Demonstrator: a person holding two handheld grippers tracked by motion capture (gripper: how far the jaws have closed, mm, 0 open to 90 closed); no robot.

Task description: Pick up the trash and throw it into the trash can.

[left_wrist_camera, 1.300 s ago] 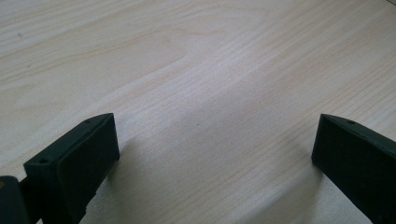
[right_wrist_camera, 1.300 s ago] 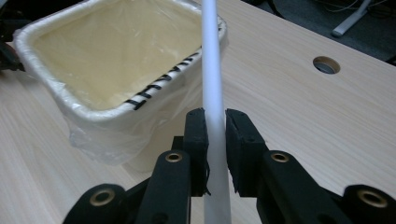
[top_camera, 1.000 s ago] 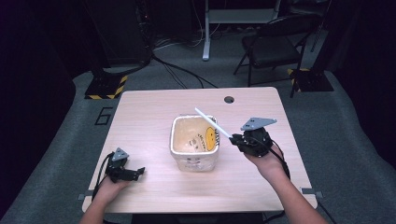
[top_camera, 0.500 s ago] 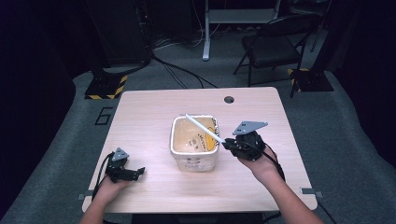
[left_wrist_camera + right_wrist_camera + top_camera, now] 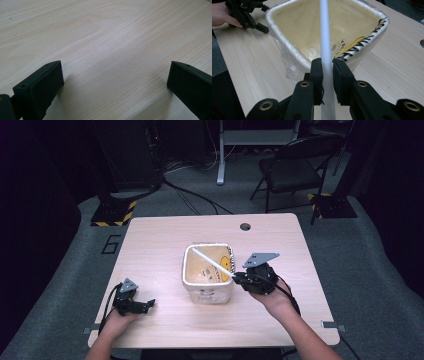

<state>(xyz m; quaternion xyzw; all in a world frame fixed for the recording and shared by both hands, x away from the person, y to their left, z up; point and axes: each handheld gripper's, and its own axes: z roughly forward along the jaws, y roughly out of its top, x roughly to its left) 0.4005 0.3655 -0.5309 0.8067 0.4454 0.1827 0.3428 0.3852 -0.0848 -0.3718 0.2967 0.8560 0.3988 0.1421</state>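
Overhead, a pale wooden worktop [image 5: 165, 245] carries a squarish cream tub [image 5: 207, 273] lined with clear plastic, near its middle. The right gripper [image 5: 239, 277], held in the person's right hand [image 5: 272, 295], sits just beside the tub's right wall, and a thin white rod [image 5: 211, 262] runs from its fingers up and leftward across the tub's open top. The left gripper [image 5: 145, 305] rests low at the worktop's near-left corner, well apart from the tub, its fingers pointing right. A dark folding chair [image 5: 295, 167] stands on the grey floor beyond the worktop.

From the left gripper view, two black fingers [image 5: 41, 85] stand wide apart with bare wood grain [image 5: 112, 50] between them and nothing gripped.

From the right gripper view, the fingers [image 5: 317, 75] are clamped on the white rod [image 5: 325, 37], which extends straight ahead over the tub's [image 5: 284, 52] rim. A yellow and black print [image 5: 354, 46] shows on the tub's right inner wall. Beyond the tub, at upper left, the other gripper [image 5: 244, 12] and hand [image 5: 222, 15] rest on the worktop.
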